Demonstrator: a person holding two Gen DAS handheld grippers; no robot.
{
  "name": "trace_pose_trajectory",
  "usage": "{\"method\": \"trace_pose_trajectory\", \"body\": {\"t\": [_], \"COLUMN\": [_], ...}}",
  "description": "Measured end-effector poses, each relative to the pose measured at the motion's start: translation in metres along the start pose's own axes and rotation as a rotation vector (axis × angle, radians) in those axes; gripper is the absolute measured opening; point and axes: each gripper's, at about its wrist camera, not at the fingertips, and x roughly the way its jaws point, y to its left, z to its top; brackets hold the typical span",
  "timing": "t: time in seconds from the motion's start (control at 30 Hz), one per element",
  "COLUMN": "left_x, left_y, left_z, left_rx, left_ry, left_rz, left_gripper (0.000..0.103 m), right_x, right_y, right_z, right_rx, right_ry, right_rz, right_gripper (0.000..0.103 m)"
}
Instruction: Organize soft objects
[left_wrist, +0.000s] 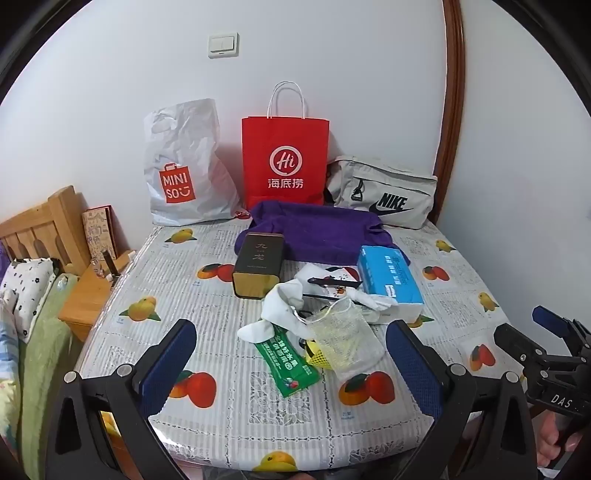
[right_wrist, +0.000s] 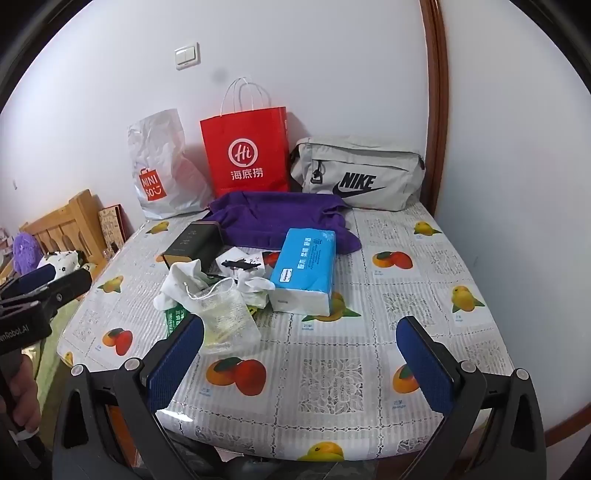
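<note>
A pile lies mid-table: white socks (left_wrist: 280, 314) (right_wrist: 181, 284), a clear mesh drawstring pouch (left_wrist: 343, 339) (right_wrist: 225, 317), a green snack packet (left_wrist: 291, 363), a blue tissue pack (left_wrist: 391, 280) (right_wrist: 306, 273) and a dark tin box (left_wrist: 258, 264) (right_wrist: 195, 243). Behind them spreads a purple towel (left_wrist: 317, 229) (right_wrist: 280, 214). My left gripper (left_wrist: 291, 365) hangs open above the table's near edge, the pile just beyond its blue pads. My right gripper (right_wrist: 308, 365) is open too, over bare tablecloth right of the pouch. Neither holds anything.
Against the wall stand a white MINISO bag (left_wrist: 184, 166) (right_wrist: 159, 170), a red paper bag (left_wrist: 284, 158) (right_wrist: 245, 151) and a grey Nike pouch (left_wrist: 384, 192) (right_wrist: 358, 173). The fruit-print tablecloth (left_wrist: 236, 406) (right_wrist: 332, 387) covers the table. A wooden bed frame (left_wrist: 40, 225) and bedding lie left.
</note>
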Motion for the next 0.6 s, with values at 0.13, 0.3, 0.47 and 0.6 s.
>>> {"method": "trace_pose_trajectory", "body": {"t": [0.13,0.3,0.47,0.6], "left_x": [-0.001,0.001,-0.003,-0.004], "left_y": [-0.004,-0.004,-0.007,-0.008], "left_z": [0.004,0.001,0.0,0.001], "left_rx": [0.031,0.026,0.042,0.049], "left_ry": [0.013,0.019,0.006,0.003], "left_rz": [0.01,0.003,0.009,0.016], "left_gripper": [0.103,0.103,0.103,0.103], "right_x": [-0.004,-0.013,-0.015,-0.011], "right_y": [-0.001,-0.001,-0.005,-0.003], "right_z": [-0.002,0.002,0.002,-0.002], "right_rx": [-0.005,-0.009,0.004,0.006], "right_ry": [0.001,-0.001,-0.009,-0.016], "right_rz": [-0.002,-0.006,-0.007,-0.006], "right_gripper": [0.103,0.103,0.103,0.103]}}
